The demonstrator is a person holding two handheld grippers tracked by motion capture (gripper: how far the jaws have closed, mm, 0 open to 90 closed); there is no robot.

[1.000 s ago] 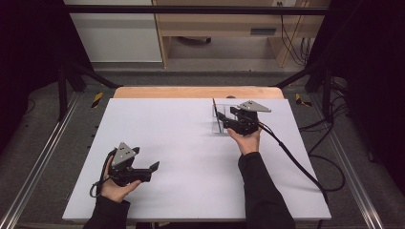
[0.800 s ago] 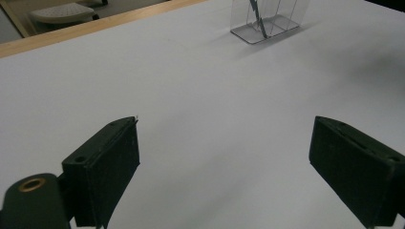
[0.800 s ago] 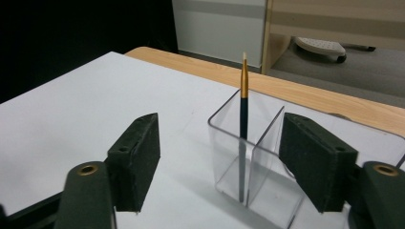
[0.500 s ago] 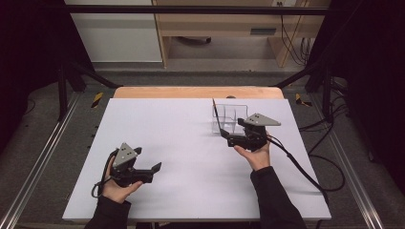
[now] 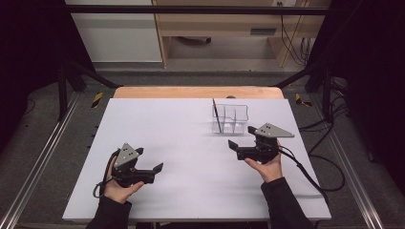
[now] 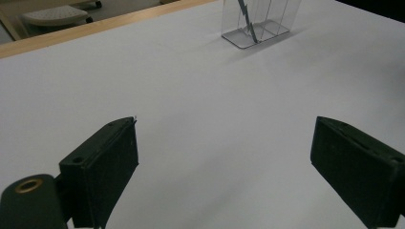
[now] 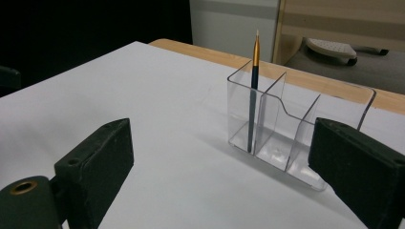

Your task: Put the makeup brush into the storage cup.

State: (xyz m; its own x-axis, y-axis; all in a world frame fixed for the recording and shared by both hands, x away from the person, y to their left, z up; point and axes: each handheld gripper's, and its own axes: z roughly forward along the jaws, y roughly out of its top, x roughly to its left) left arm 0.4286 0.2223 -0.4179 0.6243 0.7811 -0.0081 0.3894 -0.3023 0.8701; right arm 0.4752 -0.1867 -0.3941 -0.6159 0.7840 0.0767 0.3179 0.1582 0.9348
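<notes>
brush [image 5: 216, 114] upright in holder [image 5: 237, 112] at table's 1 o'clock: done | right gripper [image 5: 233, 144] jaws just spread, empty | left gripper [image 5: 157, 168] jaws spread, idle | nothing left

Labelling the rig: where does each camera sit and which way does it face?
High view: above the person's side, looking forward and down on the table; both forearms and hands show.
Left gripper view: on the left gripper, looking across the table at the clear holder; its open fingers show.
Right gripper view: on the right gripper, facing the holder, brush upright inside; open fingers show.
All share holder and brush.
</notes>
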